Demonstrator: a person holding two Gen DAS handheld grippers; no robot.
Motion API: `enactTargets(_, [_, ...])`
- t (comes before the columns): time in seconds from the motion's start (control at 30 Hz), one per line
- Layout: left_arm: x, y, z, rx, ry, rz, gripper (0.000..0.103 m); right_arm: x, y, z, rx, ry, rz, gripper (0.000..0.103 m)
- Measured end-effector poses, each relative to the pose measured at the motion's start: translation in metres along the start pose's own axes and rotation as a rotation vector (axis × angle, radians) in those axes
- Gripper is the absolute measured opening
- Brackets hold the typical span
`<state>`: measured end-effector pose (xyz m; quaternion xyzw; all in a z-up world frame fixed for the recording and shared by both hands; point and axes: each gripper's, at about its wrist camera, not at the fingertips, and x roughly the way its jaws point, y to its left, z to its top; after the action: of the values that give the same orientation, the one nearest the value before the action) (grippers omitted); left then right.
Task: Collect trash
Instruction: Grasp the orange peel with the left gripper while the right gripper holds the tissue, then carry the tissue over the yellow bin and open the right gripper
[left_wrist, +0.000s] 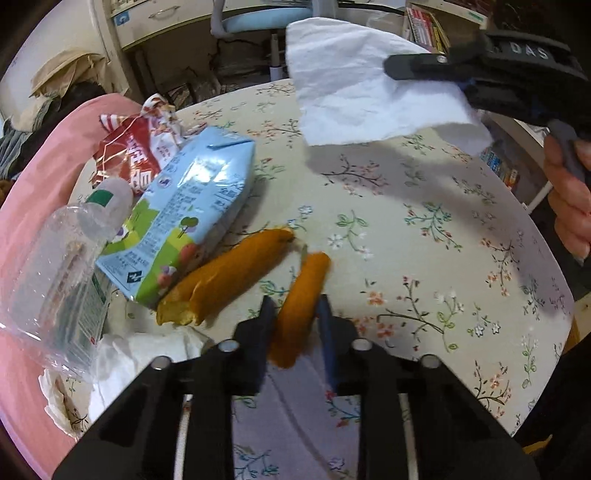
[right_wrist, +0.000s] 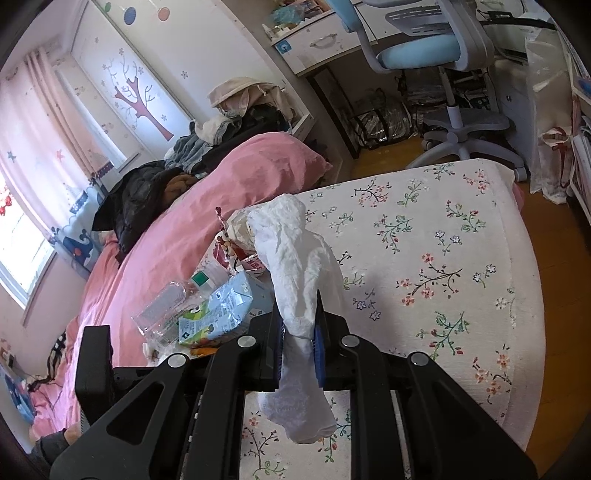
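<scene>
My left gripper (left_wrist: 295, 310) is shut on a short orange peel strip (left_wrist: 306, 280) lying on the floral tablecloth (left_wrist: 424, 240). A longer orange peel piece (left_wrist: 225, 273) lies just left of it, against a crushed blue milk carton (left_wrist: 192, 214). Left of and behind the carton are a clear plastic bottle (left_wrist: 62, 266) and a red snack wrapper (left_wrist: 136, 147). My right gripper (right_wrist: 299, 325) is shut on a white tissue (right_wrist: 295, 258) and holds it above the table. In the left wrist view that gripper (left_wrist: 399, 81) and its tissue (left_wrist: 351, 81) hang at the upper right.
Another crumpled white tissue (left_wrist: 147, 354) lies at the table's near left edge. Pink bedding (right_wrist: 184, 221) borders the table on the left. A blue desk chair (right_wrist: 424, 55) and a desk stand beyond the far edge. A hand (left_wrist: 569, 206) grips the right tool.
</scene>
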<state>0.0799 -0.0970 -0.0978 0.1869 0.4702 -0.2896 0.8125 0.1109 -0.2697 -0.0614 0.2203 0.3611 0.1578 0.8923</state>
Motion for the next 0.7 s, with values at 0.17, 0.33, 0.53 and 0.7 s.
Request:
enactTargets(0.17, [-0.003, -0.001, -0.002, -0.024, 0.006, 0.006, 0.016, -0.001, 0.002, 0.0, 0.007, -0.01, 0.018, 0.004])
enactTargets(0.33, [-0.022, -0.002, -0.011, -0.09, -0.032, -0.004, 0.015, -0.01, -0.001, -0.001, 0.067, -0.027, 0.094, 0.003])
enactTargets(0.53, [-0.059, 0.011, -0.026, -0.196, -0.121, 0.013, 0.015, -0.035, -0.004, -0.009, 0.173, -0.061, 0.248, 0.003])
enactTargets(0.7, [-0.096, 0.025, -0.05, -0.296, -0.187, 0.012, 0.015, -0.067, 0.015, -0.028, 0.153, -0.078, 0.304, 0.003])
